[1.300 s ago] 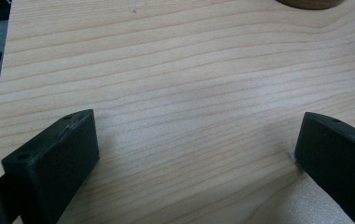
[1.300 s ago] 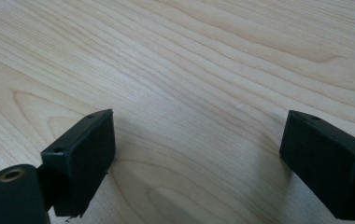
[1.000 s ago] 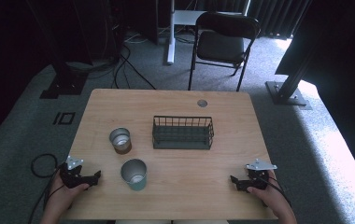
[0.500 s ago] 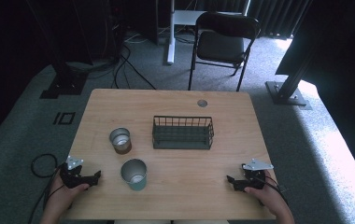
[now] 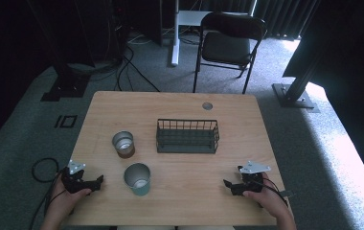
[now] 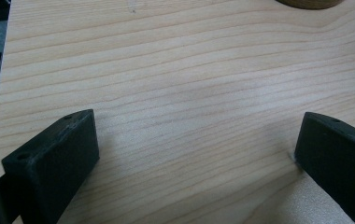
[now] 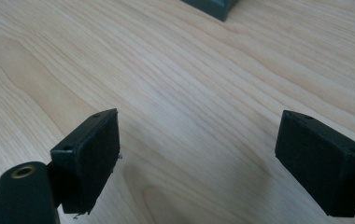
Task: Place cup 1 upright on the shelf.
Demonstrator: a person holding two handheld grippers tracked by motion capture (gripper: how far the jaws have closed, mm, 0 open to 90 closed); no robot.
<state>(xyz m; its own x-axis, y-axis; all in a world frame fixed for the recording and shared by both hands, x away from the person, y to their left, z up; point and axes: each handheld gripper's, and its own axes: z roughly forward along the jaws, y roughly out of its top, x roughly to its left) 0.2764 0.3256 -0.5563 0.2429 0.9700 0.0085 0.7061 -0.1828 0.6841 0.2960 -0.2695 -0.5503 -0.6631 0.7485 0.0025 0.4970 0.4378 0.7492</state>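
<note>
Left gripper (image 5: 96,181) low at the table's (image 5: 180,103) near-left corner, jaws wide apart, nothing between them; right gripper (image 5: 229,184) near the near-right corner, jaws likewise apart; teal cup (image 5: 137,179) near the front edge, just right of the left gripper; brown-based cup (image 5: 123,144) beyond it; wire basket (image 5: 187,136) at centre

A pale wooden table (image 5: 180,201) with wavy, darker grain lines carries a dark green wire basket (image 5: 187,136) of thin upright bars. Beside it stand a silvery metal cup (image 5: 123,144) with a brown base and a second silver-lined cup (image 5: 137,179) with a teal outside. The left gripper (image 5: 97,180) and right gripper (image 5: 227,183) are matte black, each topped by a light grey plate.
</note>
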